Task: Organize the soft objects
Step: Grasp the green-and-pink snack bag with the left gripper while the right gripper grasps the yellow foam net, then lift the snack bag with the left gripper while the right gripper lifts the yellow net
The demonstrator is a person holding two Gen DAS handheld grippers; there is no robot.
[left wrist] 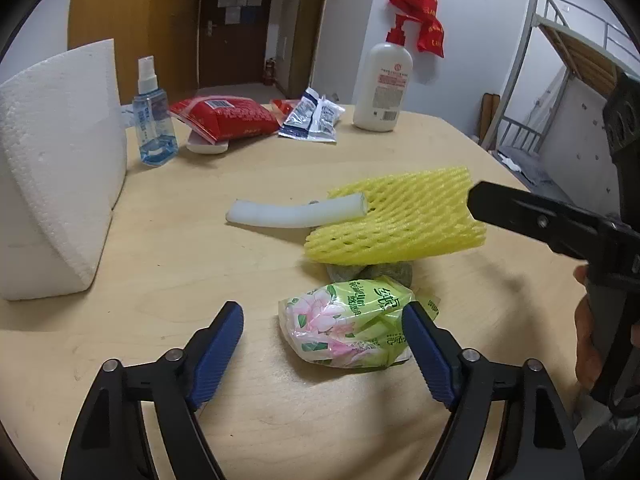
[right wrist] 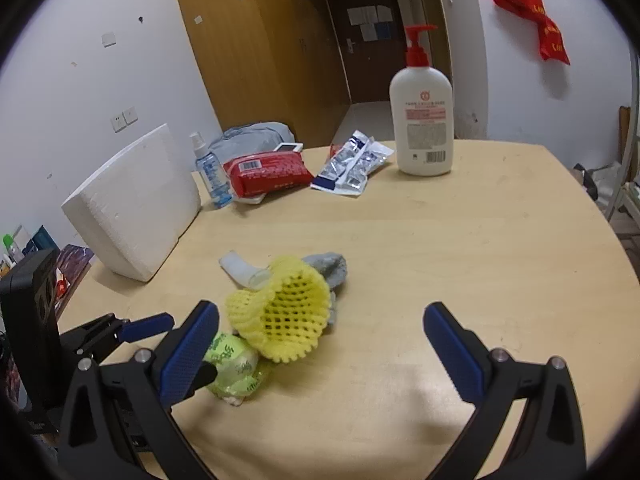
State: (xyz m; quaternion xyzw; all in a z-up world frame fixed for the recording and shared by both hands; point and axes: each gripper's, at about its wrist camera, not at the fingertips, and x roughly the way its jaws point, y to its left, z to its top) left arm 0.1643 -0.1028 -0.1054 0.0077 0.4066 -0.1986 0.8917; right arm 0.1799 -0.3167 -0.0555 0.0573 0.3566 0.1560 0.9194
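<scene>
Left wrist view. A pale wooden desk stands in a white-walled room with a brown door, a red bag hung on the wall and a metal bunk bed at right. The left tongs are spread wide and hold nothing; their right pad touches one green floral packet. Behind it one yellow foam net lies on one grey cloth, with one white foam tube beside it. At the far edge stand one foam block, one spray bottle, one red packet, blue-and-white sachets and one lotion bottle.

Right wrist view. The right tongs are spread wide and empty above the desk. The foam net sits just ahead between the pads, over the green packet. The left tongs enter at left.
</scene>
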